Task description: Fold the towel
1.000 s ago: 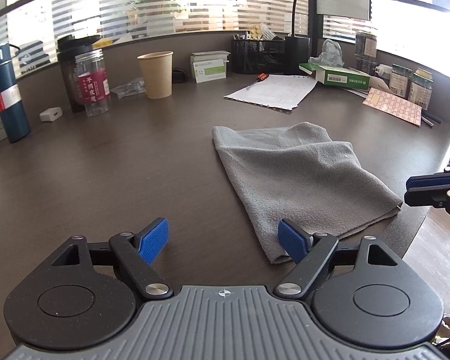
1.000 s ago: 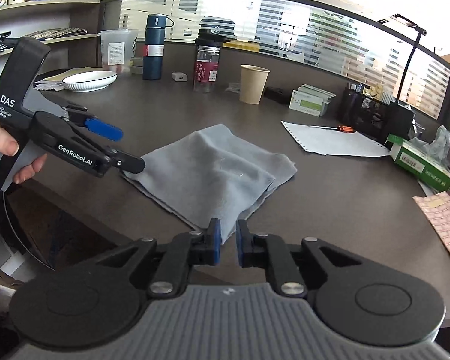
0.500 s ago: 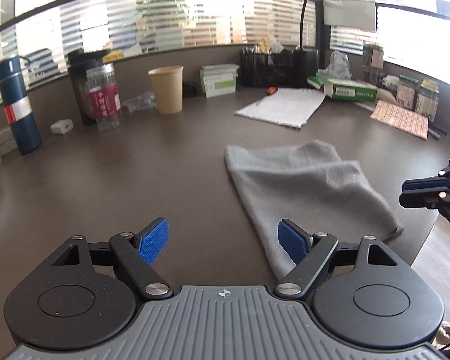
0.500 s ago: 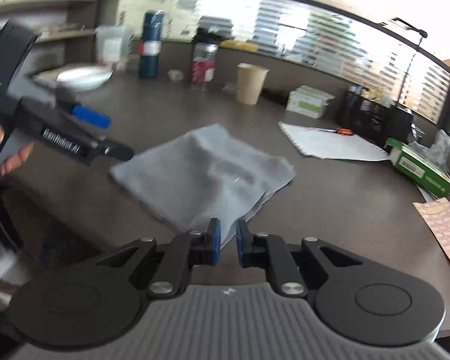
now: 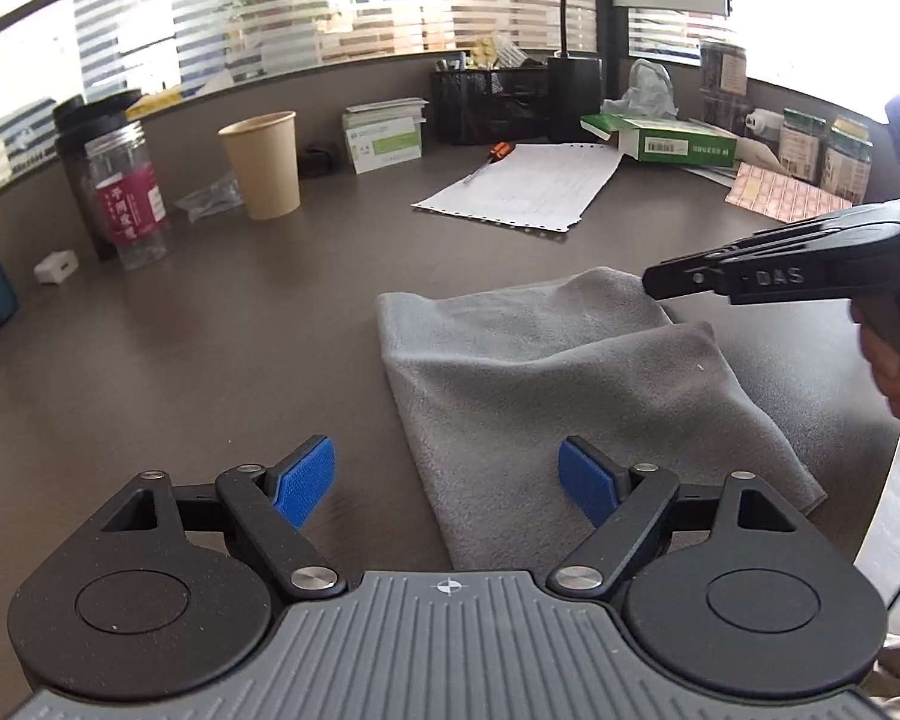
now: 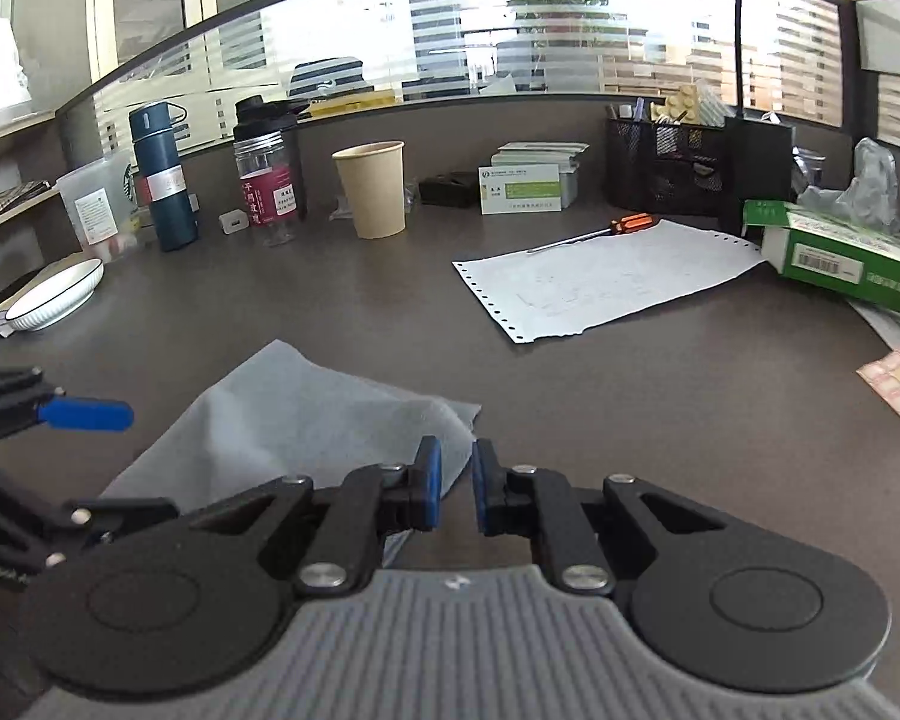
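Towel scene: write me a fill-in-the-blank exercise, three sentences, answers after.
1. The towel on the desk is ____ in colour.
2. The screwdriver with the orange handle lies partly on the sheet of ____.
3. The left gripper has its jaws ____, with nothing between them.

Missing words: grey; paper; open

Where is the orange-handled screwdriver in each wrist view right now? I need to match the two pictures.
Left wrist view: the screwdriver lies upper centre, at the far left corner of the white paper sheet.
Right wrist view: the screwdriver sits right of centre, along the sheet's far edge.
Shared landmark: the paper cup, left of the sheet in both.
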A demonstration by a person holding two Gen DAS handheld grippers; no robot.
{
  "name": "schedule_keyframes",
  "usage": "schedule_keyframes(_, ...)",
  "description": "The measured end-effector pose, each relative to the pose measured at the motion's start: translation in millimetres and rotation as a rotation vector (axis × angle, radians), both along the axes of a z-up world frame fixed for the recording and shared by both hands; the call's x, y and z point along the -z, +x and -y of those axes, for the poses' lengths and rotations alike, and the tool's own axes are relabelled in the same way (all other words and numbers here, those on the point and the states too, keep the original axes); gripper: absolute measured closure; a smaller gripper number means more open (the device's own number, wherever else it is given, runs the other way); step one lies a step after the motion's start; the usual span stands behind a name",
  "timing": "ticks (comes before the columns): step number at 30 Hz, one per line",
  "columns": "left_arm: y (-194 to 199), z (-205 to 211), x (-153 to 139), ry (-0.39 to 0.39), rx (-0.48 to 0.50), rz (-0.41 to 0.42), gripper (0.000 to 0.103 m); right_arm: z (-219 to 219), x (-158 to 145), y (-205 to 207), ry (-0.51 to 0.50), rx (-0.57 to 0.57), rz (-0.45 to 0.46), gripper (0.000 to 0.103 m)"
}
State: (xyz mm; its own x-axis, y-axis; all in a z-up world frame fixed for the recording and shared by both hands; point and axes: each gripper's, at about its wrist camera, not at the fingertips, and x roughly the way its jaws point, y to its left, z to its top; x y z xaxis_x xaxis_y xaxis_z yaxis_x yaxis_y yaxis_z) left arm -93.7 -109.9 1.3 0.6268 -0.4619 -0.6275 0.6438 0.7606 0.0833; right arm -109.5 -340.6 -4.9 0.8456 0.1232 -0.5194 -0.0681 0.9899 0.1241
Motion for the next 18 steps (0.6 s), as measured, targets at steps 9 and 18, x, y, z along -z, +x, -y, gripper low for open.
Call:
schedule_keyframes(9, 1, -4, 1, -0.012, 0.012, -0.005, 0.016, -2, -4, 7, -0.050, -0.058, 0.023, 0.099)
schedule_keyframes(18, 1, -7, 1, -0.018, 0.012, -0.006, 0.015, -13, -27, 14, -0.094, -0.125, 0.148, 0.100)
